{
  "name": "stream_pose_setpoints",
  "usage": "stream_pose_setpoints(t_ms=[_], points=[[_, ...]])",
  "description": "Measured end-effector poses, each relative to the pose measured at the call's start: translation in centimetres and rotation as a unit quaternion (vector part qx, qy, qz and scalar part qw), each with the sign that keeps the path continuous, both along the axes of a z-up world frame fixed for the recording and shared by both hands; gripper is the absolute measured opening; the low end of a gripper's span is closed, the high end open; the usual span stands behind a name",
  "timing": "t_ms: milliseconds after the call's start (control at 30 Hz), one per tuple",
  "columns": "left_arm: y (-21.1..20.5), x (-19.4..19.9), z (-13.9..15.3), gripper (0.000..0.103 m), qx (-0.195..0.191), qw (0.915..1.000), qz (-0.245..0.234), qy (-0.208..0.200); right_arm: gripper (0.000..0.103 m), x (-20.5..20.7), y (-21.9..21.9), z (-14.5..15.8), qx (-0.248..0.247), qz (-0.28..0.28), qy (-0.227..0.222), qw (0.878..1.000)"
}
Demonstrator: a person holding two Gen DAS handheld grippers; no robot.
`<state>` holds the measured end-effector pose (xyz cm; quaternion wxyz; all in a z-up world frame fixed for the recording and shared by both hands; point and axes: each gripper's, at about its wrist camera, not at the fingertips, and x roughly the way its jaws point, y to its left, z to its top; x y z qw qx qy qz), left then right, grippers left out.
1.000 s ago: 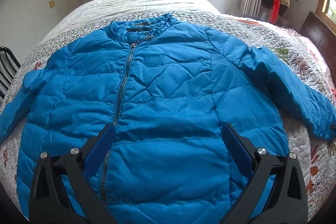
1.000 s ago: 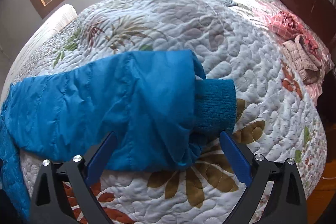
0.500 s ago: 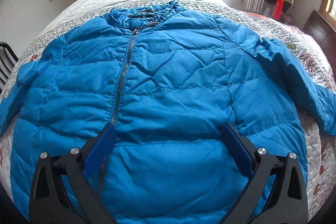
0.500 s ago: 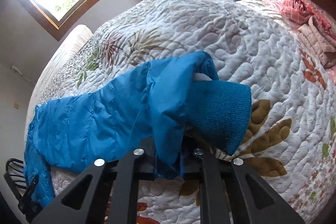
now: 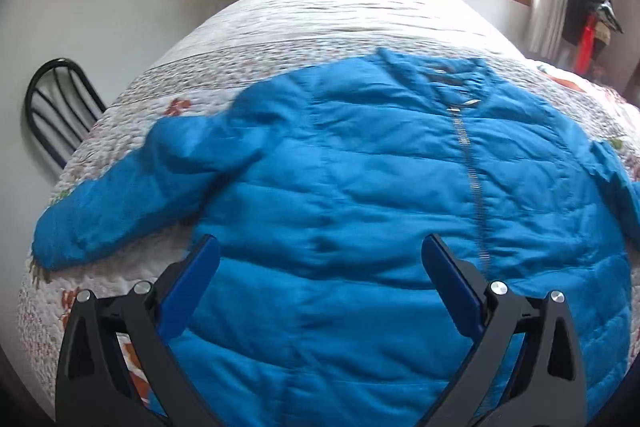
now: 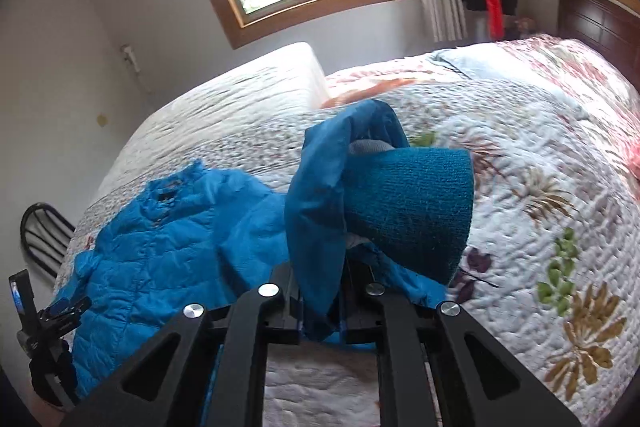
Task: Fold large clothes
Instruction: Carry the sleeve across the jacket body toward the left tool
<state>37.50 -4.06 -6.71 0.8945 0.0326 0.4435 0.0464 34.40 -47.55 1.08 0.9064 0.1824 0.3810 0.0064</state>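
Nearest, the right gripper (image 6: 320, 311) is seen clenched on the end of the jacket's right sleeve (image 6: 316, 227) — shell fabric is pinched between its jaws just behind the knit cuff (image 6: 412, 211), which flops free above them. The sleeve end is held lifted off the quilt (image 6: 520, 195). The left gripper (image 5: 320, 283) is seen released, jaws spread wide over the lower front of the blue jacket (image 5: 360, 187), nothing between the pads.

The jacket is laid face up, zipped, across the bed, collar (image 5: 440, 71) at the far side. The step in hand is judged to be folding the sleeve in over the chest; it is best carried high and laid flat across the zipper (image 5: 472, 179), the crease kept at the shoulder seam.

The other sleeve (image 5: 132, 199) is spread toward the left edge — a chair (image 5: 56, 107) stands just beyond. Ample bare quilt is left far and right.
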Motion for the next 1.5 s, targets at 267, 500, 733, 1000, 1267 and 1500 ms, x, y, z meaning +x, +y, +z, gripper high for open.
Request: stream_pose_setpoints(t_ms=[267,500,733,1000,1267,1500], points=[[7.2,2.1,-0.7,0.100,-0.038,0.9981,0.048,0.006,0.011,7.6,13.6,-0.2,-0.017,0.115,0.017,0.993],[9.4,5.8,-3.1,0.099,-0.060,0.9971,0.034,0.031,0.011,11.7,23.1,-4.3,-0.062,0.174,0.069,0.980],[11.0,6.7,-3.7,0.099,-0.077,0.9964,0.019,0.031,0.041,10.9,26.6,-5.7,-0.049,0.250,0.082,0.964],[8.7,5.7,-0.4,0.099,-0.146,0.9884,-0.027,0.033,0.042,7.1,20.5,-0.3,-0.032,0.159,0.049,0.986],[0.0,9.4,-2.4,0.099,-0.197,0.9672,-0.098,0.126,0.042,6.1,10.2,-2.6,-0.024,-0.021,0.080,0.996],[-4.0,10.9,-3.9,0.035,-0.215,0.9589,-0.128,0.134,0.042,5.7,6.1,-2.9,0.015,-0.035,0.068,0.997]])
